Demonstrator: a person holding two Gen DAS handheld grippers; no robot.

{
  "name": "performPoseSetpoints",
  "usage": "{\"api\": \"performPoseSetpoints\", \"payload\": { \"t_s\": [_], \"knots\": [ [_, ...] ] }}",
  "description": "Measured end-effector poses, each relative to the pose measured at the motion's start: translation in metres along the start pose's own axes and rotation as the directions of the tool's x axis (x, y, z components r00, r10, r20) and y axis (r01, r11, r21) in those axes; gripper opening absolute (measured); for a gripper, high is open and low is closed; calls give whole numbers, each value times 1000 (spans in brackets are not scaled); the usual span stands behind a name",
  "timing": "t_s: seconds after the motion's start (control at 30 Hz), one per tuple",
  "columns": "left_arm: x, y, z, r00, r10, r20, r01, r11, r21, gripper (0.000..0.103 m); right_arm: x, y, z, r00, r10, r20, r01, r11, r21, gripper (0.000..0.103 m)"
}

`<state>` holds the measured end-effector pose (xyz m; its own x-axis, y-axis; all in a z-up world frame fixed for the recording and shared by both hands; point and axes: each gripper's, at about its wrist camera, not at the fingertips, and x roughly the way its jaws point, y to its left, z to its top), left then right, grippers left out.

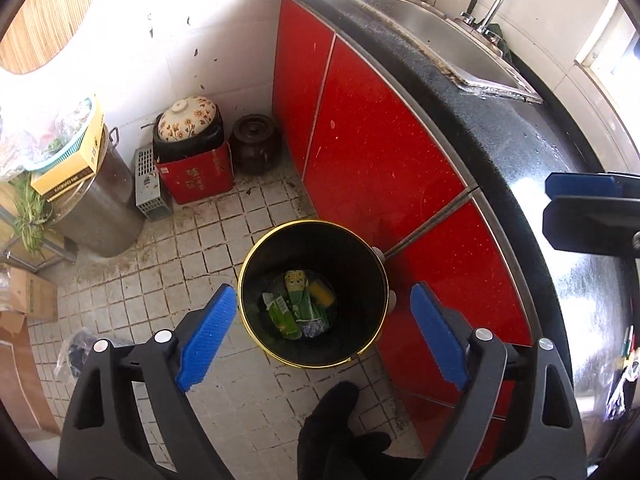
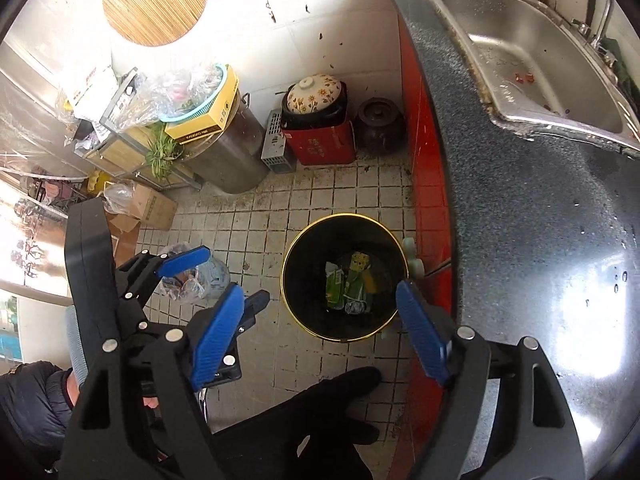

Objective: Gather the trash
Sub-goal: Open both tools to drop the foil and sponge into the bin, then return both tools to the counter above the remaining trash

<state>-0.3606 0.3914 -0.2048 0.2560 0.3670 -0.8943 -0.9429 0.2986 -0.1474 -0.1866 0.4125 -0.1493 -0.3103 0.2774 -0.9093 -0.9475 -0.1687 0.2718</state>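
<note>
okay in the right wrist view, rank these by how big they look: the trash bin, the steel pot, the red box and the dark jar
1. Steel pot and trash bin: look about alike; the bin sits nearer the camera, so I won't rank them.
2. Red box.
3. Dark jar, smallest.

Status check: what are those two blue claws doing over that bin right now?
Left gripper open, empty. Right gripper open, empty. Bin below, wrappers inside. Nothing blocking.

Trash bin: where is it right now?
The trash bin stands on the tiled floor against the red cabinet, centred low in both wrist views, below the open fingers.
</note>
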Motion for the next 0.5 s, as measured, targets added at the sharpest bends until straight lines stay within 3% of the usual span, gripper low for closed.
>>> {"api": "performPoseSetpoints", "payload": {
  "t_s": [0.2, 0.33, 0.43, 0.5],
  "knots": [
    [-20, -29, 14, 999, 7, 48, -12, 995, 100, 87, -52, -20, -18, 994, -41, 102, 34, 997, 72, 77],
    [-34, -80, 32, 996, -40, 82, 20, 970, 241, 88, -116, -48, -54, 962, -160, 220, 123, 977, 174, 77],
    [-40, -146, 39, 988, -132, 78, 89, 908, 410, 88, -171, -77, -98, 912, -292, 290, 203, 932, 300, 79],
    [-47, -202, 38, 976, -210, 56, 150, 836, 527, 88, -210, -101, -141, 860, -414, 299, 271, 866, 419, 81]
  ]
}}
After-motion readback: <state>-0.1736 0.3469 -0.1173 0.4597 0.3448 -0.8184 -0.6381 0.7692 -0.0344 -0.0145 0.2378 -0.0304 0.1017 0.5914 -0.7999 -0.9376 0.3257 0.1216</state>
